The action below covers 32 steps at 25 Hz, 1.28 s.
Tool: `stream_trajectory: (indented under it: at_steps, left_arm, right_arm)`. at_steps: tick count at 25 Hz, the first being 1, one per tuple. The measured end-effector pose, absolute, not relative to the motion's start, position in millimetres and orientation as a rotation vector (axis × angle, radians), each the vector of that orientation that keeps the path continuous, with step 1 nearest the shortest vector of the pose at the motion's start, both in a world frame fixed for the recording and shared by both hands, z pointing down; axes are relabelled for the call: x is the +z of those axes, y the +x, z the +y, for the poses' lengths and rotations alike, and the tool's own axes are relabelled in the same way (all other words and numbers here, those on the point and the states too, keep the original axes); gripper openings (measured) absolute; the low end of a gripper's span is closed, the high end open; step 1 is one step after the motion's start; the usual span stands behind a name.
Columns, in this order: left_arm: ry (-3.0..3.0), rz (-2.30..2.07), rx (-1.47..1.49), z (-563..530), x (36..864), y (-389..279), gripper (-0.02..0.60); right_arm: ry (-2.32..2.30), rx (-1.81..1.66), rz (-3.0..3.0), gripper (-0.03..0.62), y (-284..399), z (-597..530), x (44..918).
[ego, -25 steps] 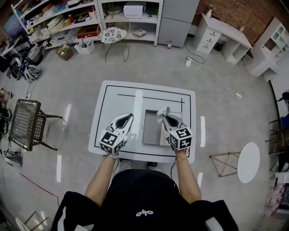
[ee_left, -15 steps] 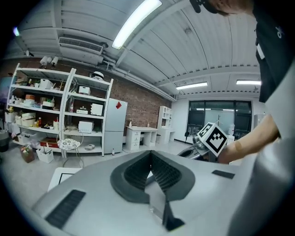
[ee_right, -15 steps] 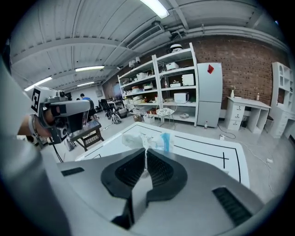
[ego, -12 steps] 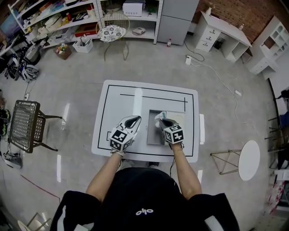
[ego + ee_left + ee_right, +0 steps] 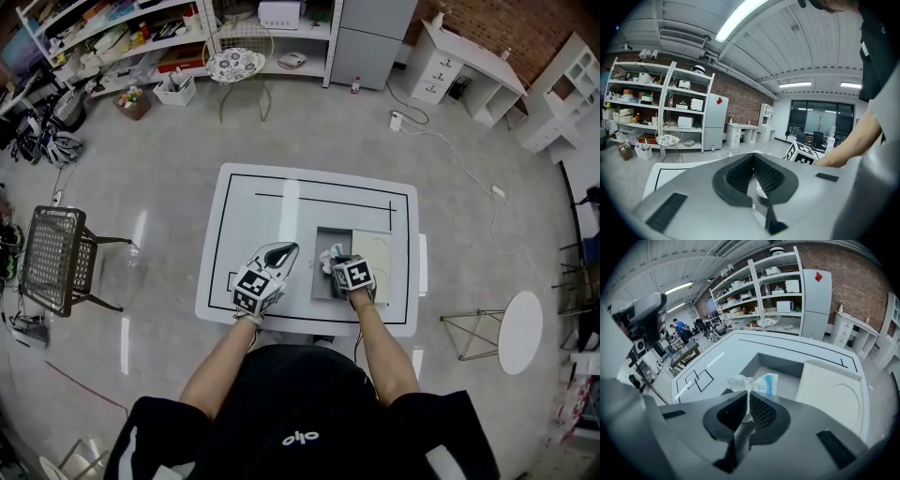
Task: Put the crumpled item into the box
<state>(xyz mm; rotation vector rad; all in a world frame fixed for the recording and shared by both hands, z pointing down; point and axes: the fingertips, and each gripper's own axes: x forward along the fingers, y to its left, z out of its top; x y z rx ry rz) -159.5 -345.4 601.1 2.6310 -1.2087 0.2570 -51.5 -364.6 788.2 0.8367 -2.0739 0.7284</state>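
White table [image 5: 246,202] in a cluttered workshop. Right gripper [image 5: 334,262] is clenched on the crumpled wrapper [image 5: 751,383], held just above the near end of the open grey box [image 5: 330,241]. It is not yet inside. Left gripper [image 5: 279,253] is closed on nothing, beside the box. Lowering and letting go look like what's left.

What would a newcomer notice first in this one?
The right hand-held gripper pinches a crumpled white-and-blue wrapper over the open grey box on the white table. The box's cream lid lies beside it. The left hand-held gripper hovers shut and empty.
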Motion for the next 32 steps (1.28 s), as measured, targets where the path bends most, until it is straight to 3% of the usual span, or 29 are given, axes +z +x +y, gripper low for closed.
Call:
stream_trajectory:
  at_steps: [12, 16, 29, 32]
  left_arm:
    - [2.628, -1.207, 0.252, -341.5, 601.5, -163.2, 0.006]
    - [2.622, -1.208, 0.248, -339.8, 601.7, -163.4, 0.006]
    - [2.612, -1.255, 0.186, -346.1, 574.3, -167.1, 0.006]
    - [2.619, -1.26, 0.16, -348.2, 570.2, -167.5, 0.006]
  right_arm:
    - [0.83, 0.764, -2.001, 0.028, -47.2, -362.5, 799.4]
    - [0.851, 0.748, -2.032, 0.058, -44.9, -363.9, 788.3]
    - [1.072, 0.585, -2.314, 0.057, -28.3, -387.2, 655.4]
    - [1.137, 0.524, -2.369, 0.032, -21.2, -388.6, 619.1]
